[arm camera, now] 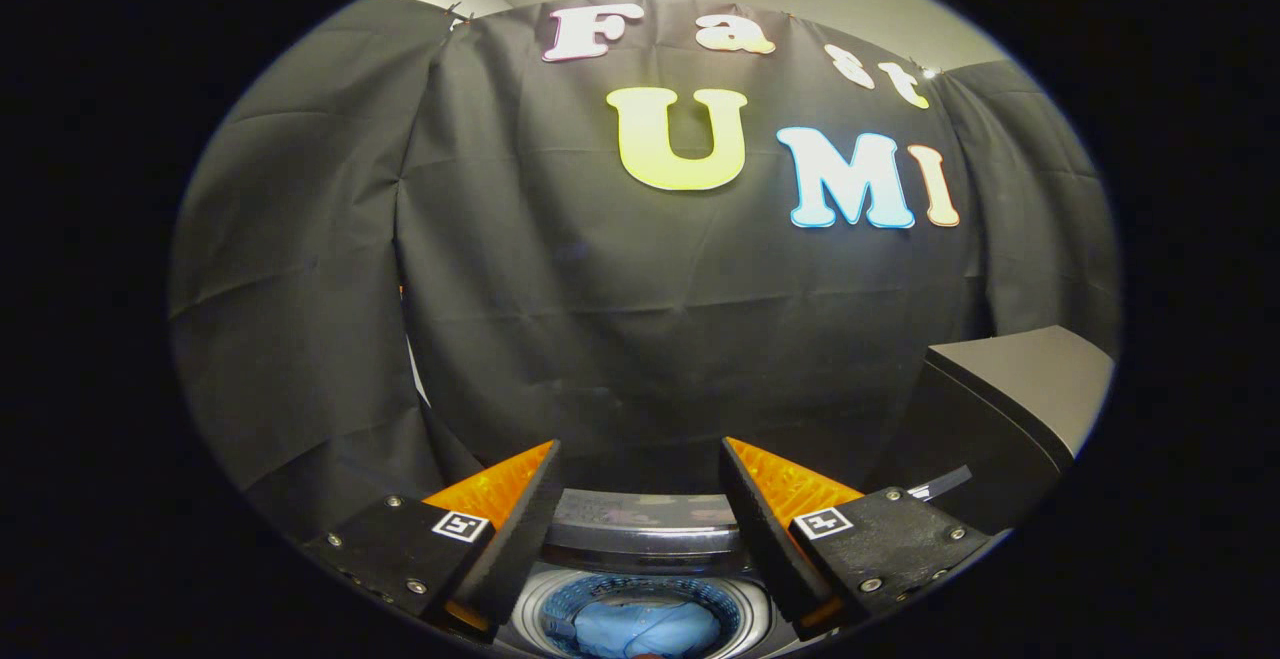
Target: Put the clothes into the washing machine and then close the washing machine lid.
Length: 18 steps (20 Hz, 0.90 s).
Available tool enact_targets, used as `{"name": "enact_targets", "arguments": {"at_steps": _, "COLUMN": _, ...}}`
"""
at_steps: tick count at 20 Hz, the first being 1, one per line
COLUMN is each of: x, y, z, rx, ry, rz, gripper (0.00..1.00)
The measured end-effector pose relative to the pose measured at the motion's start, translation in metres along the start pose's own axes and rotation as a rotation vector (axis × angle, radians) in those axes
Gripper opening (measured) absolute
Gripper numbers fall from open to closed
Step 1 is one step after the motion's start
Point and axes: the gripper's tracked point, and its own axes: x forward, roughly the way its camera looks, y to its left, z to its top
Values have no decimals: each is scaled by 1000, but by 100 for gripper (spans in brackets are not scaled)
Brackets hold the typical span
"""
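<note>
Right now my gripper (640, 499) hangs above the washing machine (650, 539) with its fingers (525, 524) spread apart and nothing between them. Below and between the fingers I see the open drum, and the blue clothes (645, 629) lie bunched inside it, so I judge the loading done and the lid left to close. Beyond the right finger a dark slab with a grey face (1010, 409) stands raised; I take it for the lid, though I cannot be sure. My worry is the reach: if I swing across carelessly, a finger may clip the lid's edge and slip off, or push it unevenly so it drops hard. Cloth riding up over the drum rim could also keep it from seating.
</note>
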Motion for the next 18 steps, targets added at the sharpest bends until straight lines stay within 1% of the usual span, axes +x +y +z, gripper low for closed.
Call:
{"name": "enact_targets", "arguments": {"at_steps": 12, "x": -25, "y": 4, "z": -24, "rx": 4, "ry": 1, "rz": 42, "gripper": 95}}
{"name": "enact_targets", "arguments": {"at_steps": 18, "x": -35, "y": 3, "z": -56, "rx": 22, "ry": 52, "rz": 57, "gripper": 95}}
